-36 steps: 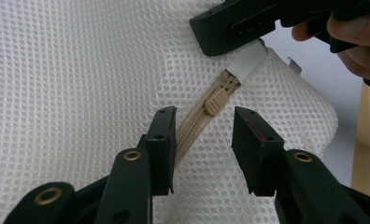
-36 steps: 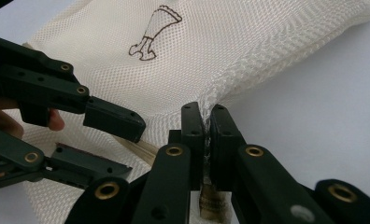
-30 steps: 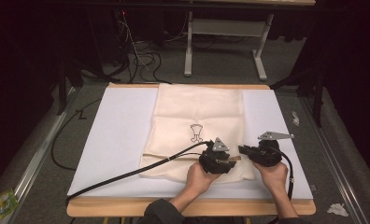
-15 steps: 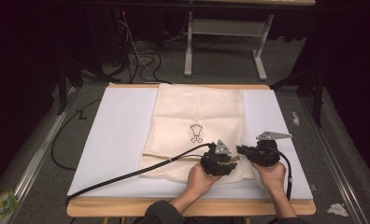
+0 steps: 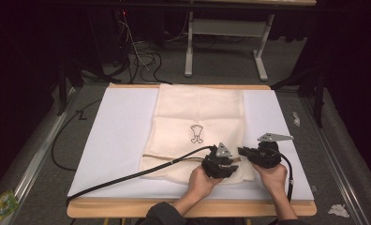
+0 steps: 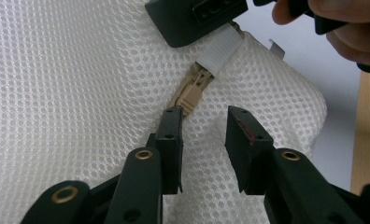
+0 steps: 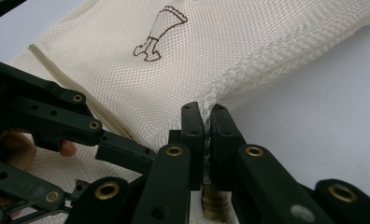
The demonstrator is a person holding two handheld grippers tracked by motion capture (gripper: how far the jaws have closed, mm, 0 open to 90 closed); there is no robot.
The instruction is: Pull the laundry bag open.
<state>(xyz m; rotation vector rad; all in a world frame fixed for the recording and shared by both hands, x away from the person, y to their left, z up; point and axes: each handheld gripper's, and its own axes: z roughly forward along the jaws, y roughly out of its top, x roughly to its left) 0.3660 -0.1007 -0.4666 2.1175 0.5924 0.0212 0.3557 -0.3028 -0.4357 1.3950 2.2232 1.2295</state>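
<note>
Your right gripper [image 7: 206, 140] is clamped on the mesh bag [image 5: 200, 117] at the desk's near edge. Your left gripper [image 6: 204, 126] has been closing, jaws half apart around the zipper pull [image 6: 191, 97], not pinching. White sheet [image 5: 118, 131] covers the desk [image 5: 193, 208]; beyond, grey carpet [image 5: 221, 65], cables [image 5: 141, 56], dark room.

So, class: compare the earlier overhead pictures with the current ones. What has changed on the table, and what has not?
The left gripper has just been closing its jaws around the zipper pull, not yet pinching it. The right gripper stays clamped on the mesh bag's edge. Both hands and the bag kept their places.
</note>
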